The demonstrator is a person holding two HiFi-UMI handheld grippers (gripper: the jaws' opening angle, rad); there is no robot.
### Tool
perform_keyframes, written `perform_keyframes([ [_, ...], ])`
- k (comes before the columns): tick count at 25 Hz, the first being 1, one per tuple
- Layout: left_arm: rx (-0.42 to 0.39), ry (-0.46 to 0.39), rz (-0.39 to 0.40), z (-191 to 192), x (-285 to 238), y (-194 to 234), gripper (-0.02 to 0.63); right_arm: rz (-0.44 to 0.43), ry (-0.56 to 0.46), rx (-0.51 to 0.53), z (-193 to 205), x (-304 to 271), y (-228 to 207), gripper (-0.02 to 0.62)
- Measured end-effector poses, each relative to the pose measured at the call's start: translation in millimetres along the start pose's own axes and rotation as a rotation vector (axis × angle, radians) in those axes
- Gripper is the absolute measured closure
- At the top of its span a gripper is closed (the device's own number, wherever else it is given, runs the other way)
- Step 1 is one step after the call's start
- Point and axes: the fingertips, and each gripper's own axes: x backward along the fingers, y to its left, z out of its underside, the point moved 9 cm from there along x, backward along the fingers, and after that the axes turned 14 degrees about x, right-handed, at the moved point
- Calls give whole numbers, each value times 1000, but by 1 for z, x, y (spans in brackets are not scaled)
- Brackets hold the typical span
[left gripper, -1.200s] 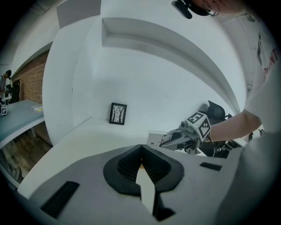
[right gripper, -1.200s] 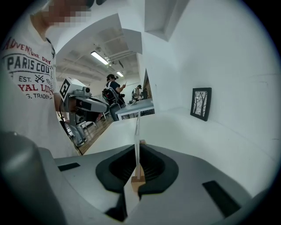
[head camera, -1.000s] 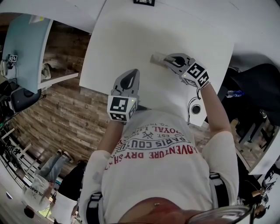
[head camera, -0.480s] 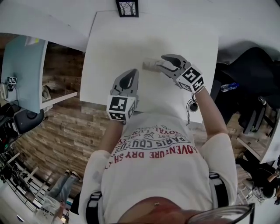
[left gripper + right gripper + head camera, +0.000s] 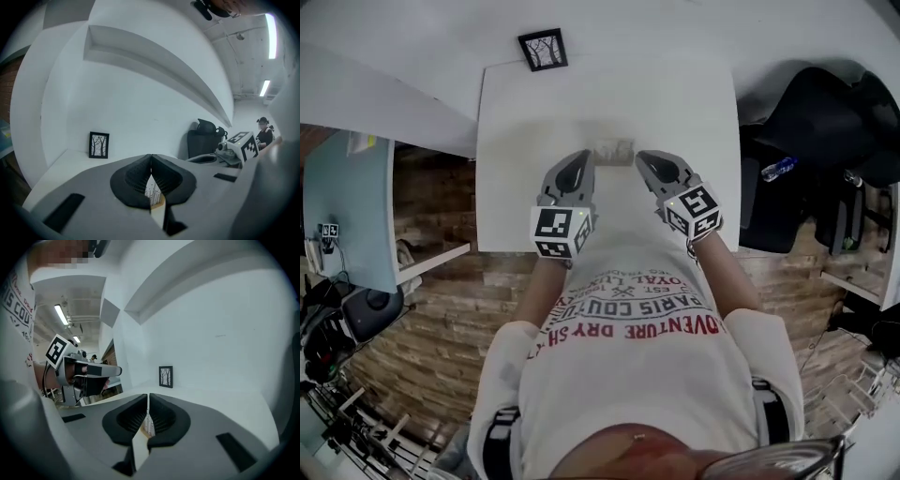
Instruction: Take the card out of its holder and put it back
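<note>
**Both tools shut and off the card, which stands between their tips**

One small pale card printed with bare trees [image 5: 614, 150] stands upright in its low light-wood holder [image 5: 160, 202] on the flat white bench [image 5: 516, 122]. It lies just ahead of both tools and between them. Its long axis runs side to side, crossing the line each tool points along. From the left tool [image 5: 579, 159] the card sits forward and to the right. From the right tool [image 5: 645, 161] it sits forward and to the left. Neither touches it, and neither is clearly the nearer; the right may be a shade closer.

The left gripper view shows that tool's dark pads pressed together at the tips [image 5: 151, 159], holding nothing, with the card [image 5: 153, 190] seen beyond them through the lower gap. The right gripper view shows the same: tips closed to a hairline slit [image 5: 148, 399], nothing pinched, the card [image 5: 149, 426] in line beyond. Either tool would probably have to spread its pads before taking the card's top edge.

Half a second ago the right tool's tips were at the card's right end, and a second ago they were over it. That tool has since drawn back, so the two now flank the card evenly.

Past the card, at the bench's far edge, leans a small black-framed picture [image 5: 544, 49] of trees.
</note>
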Motion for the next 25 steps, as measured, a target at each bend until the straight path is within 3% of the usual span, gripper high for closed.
perform_keyframes([
  [6, -31, 21, 57, 1, 7, 6, 581, 255, 27, 3, -1, 15, 21, 569],
  [14, -41, 13, 100, 3, 17, 14, 581, 424, 84, -45, 3, 25, 44, 571],
  [25, -29, -4, 102, 3, 20, 18, 581, 466, 93, -54, -1, 28, 40, 571],
])
